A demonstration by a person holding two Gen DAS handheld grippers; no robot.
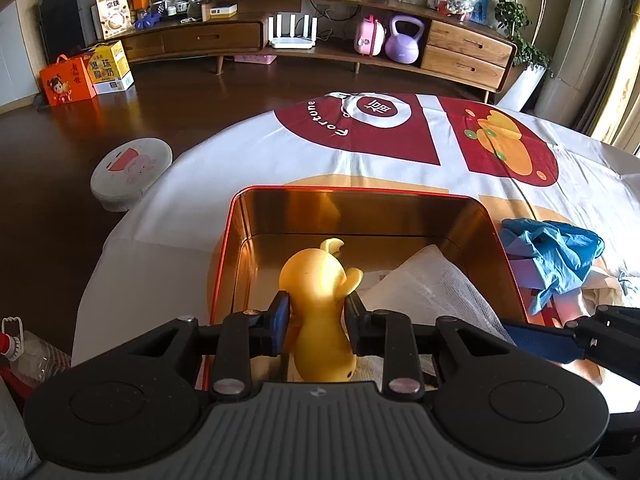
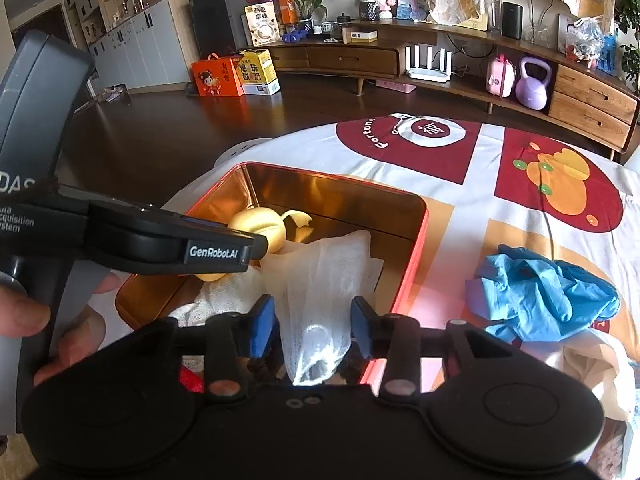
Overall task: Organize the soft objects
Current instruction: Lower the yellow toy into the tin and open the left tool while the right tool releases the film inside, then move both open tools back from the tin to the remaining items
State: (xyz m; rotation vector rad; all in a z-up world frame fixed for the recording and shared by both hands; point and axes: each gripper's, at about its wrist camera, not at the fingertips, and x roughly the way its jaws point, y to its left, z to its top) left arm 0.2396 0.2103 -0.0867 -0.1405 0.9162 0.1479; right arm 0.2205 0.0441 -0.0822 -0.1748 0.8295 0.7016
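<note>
While the left gripper (image 1: 316,322) hides its base, yellow toy (image 1: 318,304) stays half-seen.

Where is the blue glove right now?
The blue glove lies crumpled on the tablecloth just outside the tin's right wall, in both wrist views, not yet inside with the yellow toy and white cloth.

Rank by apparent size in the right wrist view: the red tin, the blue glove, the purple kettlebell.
Largest to smallest as seen:
1. red tin
2. blue glove
3. purple kettlebell
The kettlebell stands far back, so its real size against the glove is unsure.
</note>
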